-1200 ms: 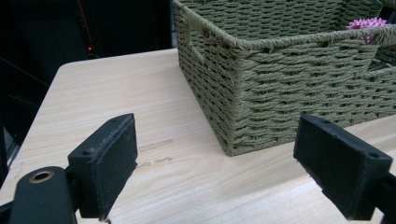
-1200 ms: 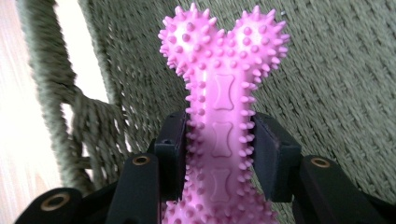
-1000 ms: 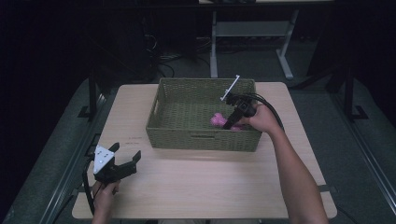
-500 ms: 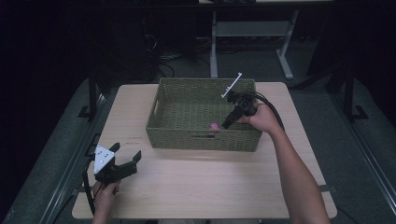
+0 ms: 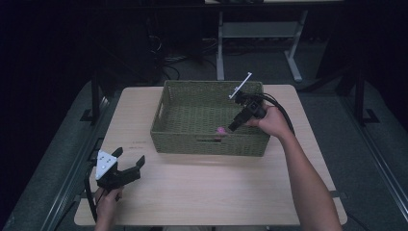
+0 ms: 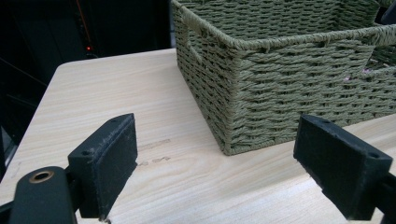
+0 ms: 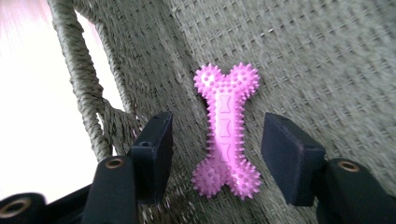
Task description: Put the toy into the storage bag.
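In the basket (image 5: 209, 144), close to its near wall, I see the pink bone (image 7: 226, 130) lying flat on the woven floor. My right gripper (image 7: 217, 154) has just been opening; its jaws stand off either side of the bone, released. The right gripper view gives me the spiky knobbed ends; from high up it's a pink speck. My left gripper (image 6: 217, 172) gapes empty, near the basket's corner.
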`<state>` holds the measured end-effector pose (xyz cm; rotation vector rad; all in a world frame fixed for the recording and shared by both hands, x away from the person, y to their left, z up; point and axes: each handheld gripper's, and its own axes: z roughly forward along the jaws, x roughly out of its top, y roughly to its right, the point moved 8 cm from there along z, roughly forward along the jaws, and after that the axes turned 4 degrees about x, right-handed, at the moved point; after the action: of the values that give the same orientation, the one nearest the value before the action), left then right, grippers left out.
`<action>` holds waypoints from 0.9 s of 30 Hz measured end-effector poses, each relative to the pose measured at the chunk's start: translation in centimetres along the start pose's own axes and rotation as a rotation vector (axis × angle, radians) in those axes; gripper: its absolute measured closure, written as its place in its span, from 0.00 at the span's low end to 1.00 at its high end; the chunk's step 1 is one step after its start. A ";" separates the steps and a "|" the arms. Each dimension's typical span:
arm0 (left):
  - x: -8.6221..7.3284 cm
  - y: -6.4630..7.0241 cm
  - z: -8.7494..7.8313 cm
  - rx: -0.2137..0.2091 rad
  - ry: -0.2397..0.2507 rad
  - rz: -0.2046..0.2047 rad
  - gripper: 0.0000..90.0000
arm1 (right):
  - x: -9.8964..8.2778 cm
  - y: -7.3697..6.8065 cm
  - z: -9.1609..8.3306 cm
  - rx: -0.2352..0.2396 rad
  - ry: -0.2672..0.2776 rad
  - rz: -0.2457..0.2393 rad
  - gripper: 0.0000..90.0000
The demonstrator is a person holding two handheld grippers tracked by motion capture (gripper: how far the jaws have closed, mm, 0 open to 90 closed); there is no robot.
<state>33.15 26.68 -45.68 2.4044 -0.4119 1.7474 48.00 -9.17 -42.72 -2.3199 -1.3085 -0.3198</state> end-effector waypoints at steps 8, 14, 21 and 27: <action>0.0 0.1 0.1 0.000 -0.003 0.007 0.14 | -0.1 -0.4 -0.9 -0.018 0.023 -0.010 0.45; 0.0 -0.1 -0.1 0.007 0.000 -0.001 0.14 | -0.6 -0.6 -1.8 -0.013 0.056 -0.001 0.44; 0.0 0.1 0.0 -0.002 -0.005 0.003 0.14 | -0.7 -1.5 -2.6 -0.012 0.073 -0.014 0.43; 0.0 0.2 -0.1 0.003 -0.003 0.004 0.14 | -0.8 -2.4 -3.3 -0.013 0.084 -0.025 0.42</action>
<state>33.04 26.56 -45.64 2.4098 -0.4152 1.7481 45.64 -10.33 -39.56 -2.2761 -1.2986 -0.4304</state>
